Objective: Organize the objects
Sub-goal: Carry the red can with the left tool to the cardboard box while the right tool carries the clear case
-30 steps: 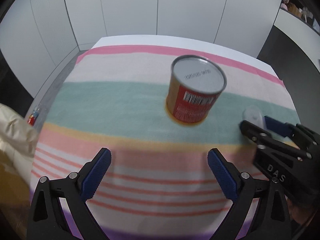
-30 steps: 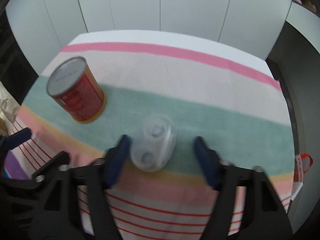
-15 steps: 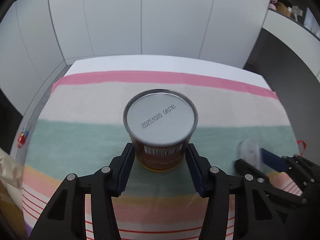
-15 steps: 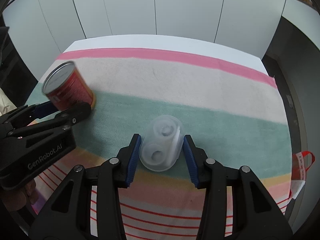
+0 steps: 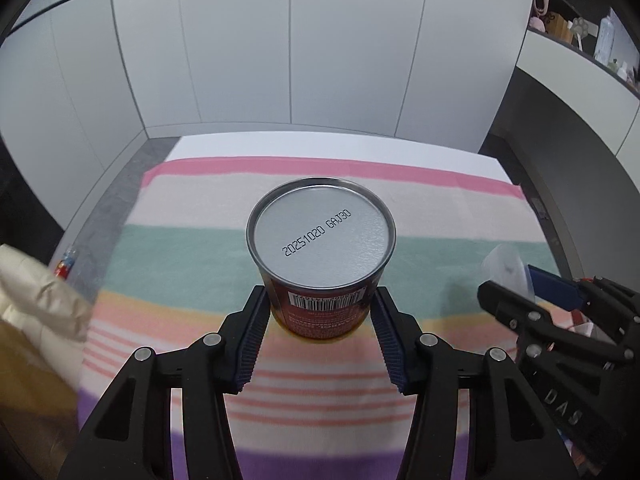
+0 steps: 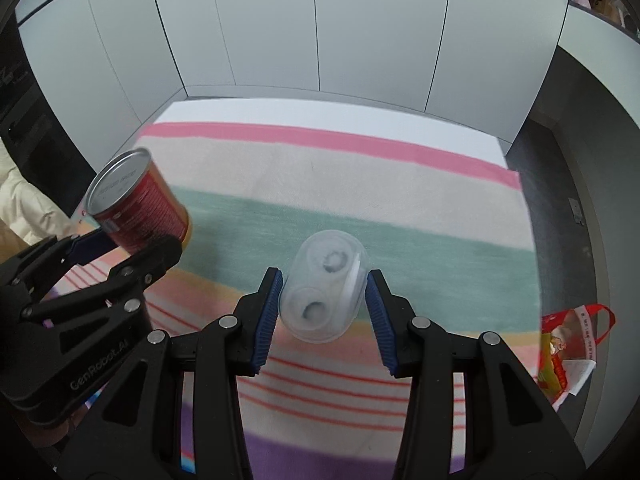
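The striped surface (image 6: 360, 168) lies bare and open toward the white wall panels (image 6: 320, 20), while the left claw (image 6: 132, 240) with its red can (image 6: 140, 204) crowds the near left and a red bag (image 6: 568, 344) flanks the right edge.

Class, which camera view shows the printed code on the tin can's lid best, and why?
The left wrist view: the can sits central, sharp, its lid code readable, held in the left gripper. The right wrist view shows the can at the left edge, tilted and blurred, code unreadable.
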Available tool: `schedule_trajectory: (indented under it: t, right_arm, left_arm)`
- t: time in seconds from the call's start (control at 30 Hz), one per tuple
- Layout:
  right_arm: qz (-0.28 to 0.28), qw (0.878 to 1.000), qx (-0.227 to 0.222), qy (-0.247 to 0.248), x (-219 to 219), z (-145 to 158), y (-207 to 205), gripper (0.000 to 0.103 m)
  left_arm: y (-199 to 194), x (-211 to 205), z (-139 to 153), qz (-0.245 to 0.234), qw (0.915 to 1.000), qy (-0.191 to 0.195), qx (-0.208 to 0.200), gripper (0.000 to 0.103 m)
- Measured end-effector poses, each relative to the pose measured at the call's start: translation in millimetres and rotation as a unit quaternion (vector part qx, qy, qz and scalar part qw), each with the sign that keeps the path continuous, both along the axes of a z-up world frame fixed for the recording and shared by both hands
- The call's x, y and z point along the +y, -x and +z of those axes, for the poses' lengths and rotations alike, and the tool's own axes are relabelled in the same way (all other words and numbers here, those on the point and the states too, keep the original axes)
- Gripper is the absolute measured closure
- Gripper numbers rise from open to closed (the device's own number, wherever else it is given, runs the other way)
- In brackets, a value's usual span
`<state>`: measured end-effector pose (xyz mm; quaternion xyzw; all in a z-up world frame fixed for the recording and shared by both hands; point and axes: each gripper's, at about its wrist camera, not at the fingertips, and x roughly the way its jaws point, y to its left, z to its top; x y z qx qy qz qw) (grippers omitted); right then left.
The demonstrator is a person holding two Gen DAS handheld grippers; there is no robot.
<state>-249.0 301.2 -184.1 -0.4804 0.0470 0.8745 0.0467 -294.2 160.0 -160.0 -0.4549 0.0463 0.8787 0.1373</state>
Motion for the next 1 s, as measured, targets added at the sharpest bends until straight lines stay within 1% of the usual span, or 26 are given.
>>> schedule_trajectory:
  t: [0.07, 0.17, 0.27, 0.53, 0.7, 0.8, 1.0]
  right_arm:
    - [0.002, 1.000, 0.002, -0.001, 3.4, 16.2, -13.9, 0.058]
    - [0.001, 1.000, 0.001, -0.002, 0.9, 33.7, -31.9, 0.058]
    - [0.005, 1.000, 0.004, -0.004, -4.8, 51.9, -53.1, 0.058]
    - [0.017, 1.000, 0.013, -0.003, -21.5, 93.6, -105.6, 0.058]
    - [0.021, 1.000, 0.017, 0.003, -30.4, 113.7, -135.0, 0.058]
    - [0.024, 1.000, 0.017, 0.005, -35.7, 124.2, -151.2, 0.058]
    - [0.026, 0.999, 0.021, 0.011, -41.6, 138.2, -171.8, 0.058]
  left_arm:
    - [-13.0, -6.8, 12.2, 0.014, 0.9999, 0.005, 0.001, 0.050]
    - [-31.6, -16.4, 28.1, 0.022, 0.9997, 0.007, 0.003, 0.050]
    - [-52.5, -26.2, 49.2, 0.024, 0.9997, 0.004, 0.007, 0.050]
    - [-97.0, -39.3, 89.8, 0.027, 0.9993, 0.003, 0.026, 0.050]
    - [-126.7, -49.2, 115.9, 0.035, 0.9987, -0.010, 0.036, 0.050]
    - [-142.4, -51.3, 128.8, 0.032, 0.9984, -0.015, 0.044, 0.050]
    - [-163.9, -60.4, 140.9, 0.029, 0.9974, -0.023, 0.063, 0.050]
